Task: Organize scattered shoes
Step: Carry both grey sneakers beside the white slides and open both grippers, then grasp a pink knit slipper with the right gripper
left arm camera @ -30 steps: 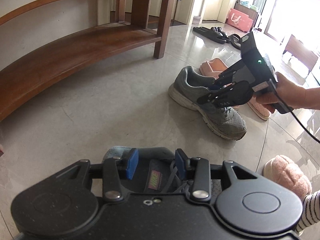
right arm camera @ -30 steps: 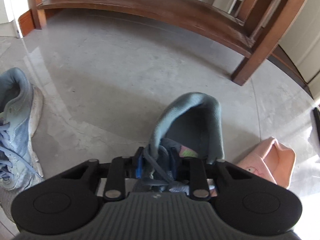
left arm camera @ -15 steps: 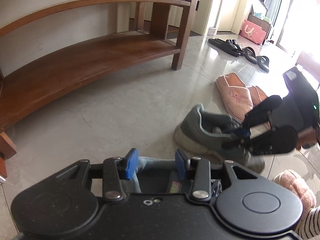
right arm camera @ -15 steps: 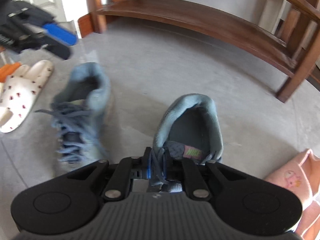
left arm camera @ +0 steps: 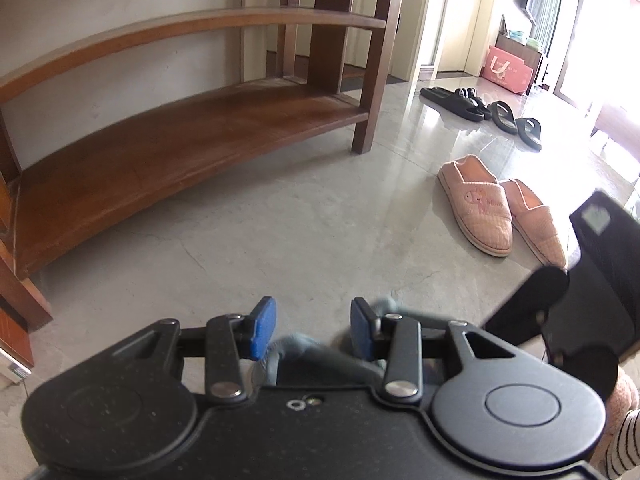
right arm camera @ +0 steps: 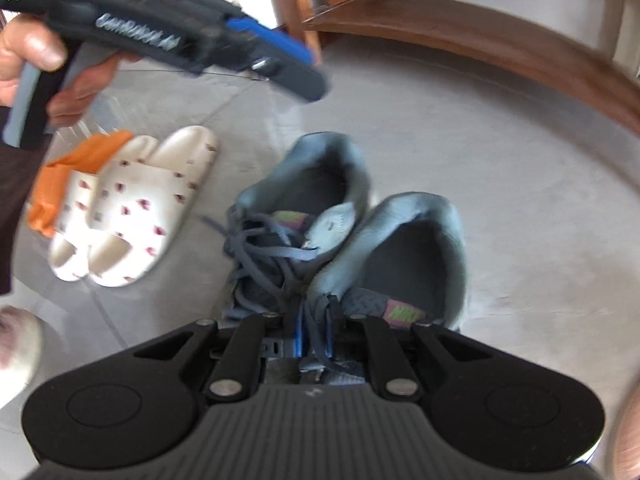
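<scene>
Two grey-blue sneakers lie side by side on the floor in the right wrist view: the left one (right arm camera: 304,204) with loose laces, the right one (right arm camera: 416,248) beside it. My right gripper (right arm camera: 314,344) is shut on the laces and tongue of the right sneaker. My left gripper (left arm camera: 312,328) is open and empty, lifted above the left sneaker's collar (left arm camera: 304,354); it also shows in the right wrist view (right arm camera: 280,56), raised at upper left.
A wooden shoe rack (left arm camera: 180,136) with a low shelf stands ahead. Pink slippers (left arm camera: 480,208) and black sandals (left arm camera: 500,114) lie to the right. White patterned slides (right arm camera: 132,208) and an orange cloth (right arm camera: 68,176) lie left of the sneakers. A fuzzy pink slipper (left arm camera: 624,412) is at the right edge.
My right gripper has carried its sneaker left until it lies beside the other one. My left gripper has risen off its sneaker and stays open.
</scene>
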Action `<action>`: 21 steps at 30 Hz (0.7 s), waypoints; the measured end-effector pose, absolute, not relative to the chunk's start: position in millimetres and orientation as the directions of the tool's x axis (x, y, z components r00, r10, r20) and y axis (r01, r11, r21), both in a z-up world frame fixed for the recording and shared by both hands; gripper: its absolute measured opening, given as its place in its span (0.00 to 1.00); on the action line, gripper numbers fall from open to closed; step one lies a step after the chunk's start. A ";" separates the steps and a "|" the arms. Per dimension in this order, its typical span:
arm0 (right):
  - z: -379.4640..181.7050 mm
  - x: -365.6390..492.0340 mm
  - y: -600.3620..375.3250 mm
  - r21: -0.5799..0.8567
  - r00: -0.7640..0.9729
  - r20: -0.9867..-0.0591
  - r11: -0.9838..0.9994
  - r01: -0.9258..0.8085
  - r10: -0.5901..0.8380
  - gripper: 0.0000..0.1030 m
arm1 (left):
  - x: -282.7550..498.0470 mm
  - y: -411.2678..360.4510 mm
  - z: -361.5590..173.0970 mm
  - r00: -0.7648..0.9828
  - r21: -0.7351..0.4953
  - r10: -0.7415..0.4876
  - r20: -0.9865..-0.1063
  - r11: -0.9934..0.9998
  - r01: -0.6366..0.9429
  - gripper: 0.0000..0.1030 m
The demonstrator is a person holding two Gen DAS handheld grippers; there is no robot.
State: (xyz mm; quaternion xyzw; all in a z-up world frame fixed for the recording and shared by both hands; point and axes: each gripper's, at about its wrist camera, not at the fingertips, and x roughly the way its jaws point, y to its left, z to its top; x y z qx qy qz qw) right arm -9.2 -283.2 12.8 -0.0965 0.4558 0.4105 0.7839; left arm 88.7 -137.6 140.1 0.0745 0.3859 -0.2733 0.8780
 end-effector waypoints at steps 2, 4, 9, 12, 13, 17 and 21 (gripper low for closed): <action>13.5 -16.1 -273.3 0.265 0.218 -0.785 0.632 -0.728 0.580 0.15 | 88.1 -138.3 140.2 0.548 -0.086 -0.434 -0.715 0.833 0.547 0.40; 13.4 -18.5 -268.4 0.311 0.192 -0.770 0.621 -0.720 0.608 0.16 | 87.2 -141.8 139.0 0.540 -0.090 -0.445 -0.715 0.824 0.559 0.40; 21.2 -24.7 -275.4 0.278 0.235 -0.750 0.618 -0.736 0.618 0.24 | 86.2 -156.1 135.3 0.521 -0.095 -0.471 -0.712 0.800 0.593 0.40; 31.6 -21.5 -311.7 0.281 0.338 -0.715 0.695 -0.662 0.612 0.52 | 88.6 -171.3 130.1 0.504 -0.106 -0.489 -0.712 0.784 0.611 0.40; 34.6 -20.3 -328.9 0.273 0.391 -0.706 0.736 -0.619 0.591 0.52 | 89.9 -176.8 128.0 0.498 -0.111 -0.495 -0.712 0.779 0.617 0.40; 35.5 -17.1 -393.0 0.283 0.541 -0.680 0.858 -0.429 0.495 0.52 | 93.1 -193.6 121.0 0.477 -0.137 -0.515 -0.712 0.769 0.625 0.40; 29.1 -12.2 -453.3 0.165 0.655 -0.714 0.968 -0.188 0.249 0.52 | 99.0 -222.9 116.4 0.447 -0.175 -0.553 -0.704 0.744 0.645 0.40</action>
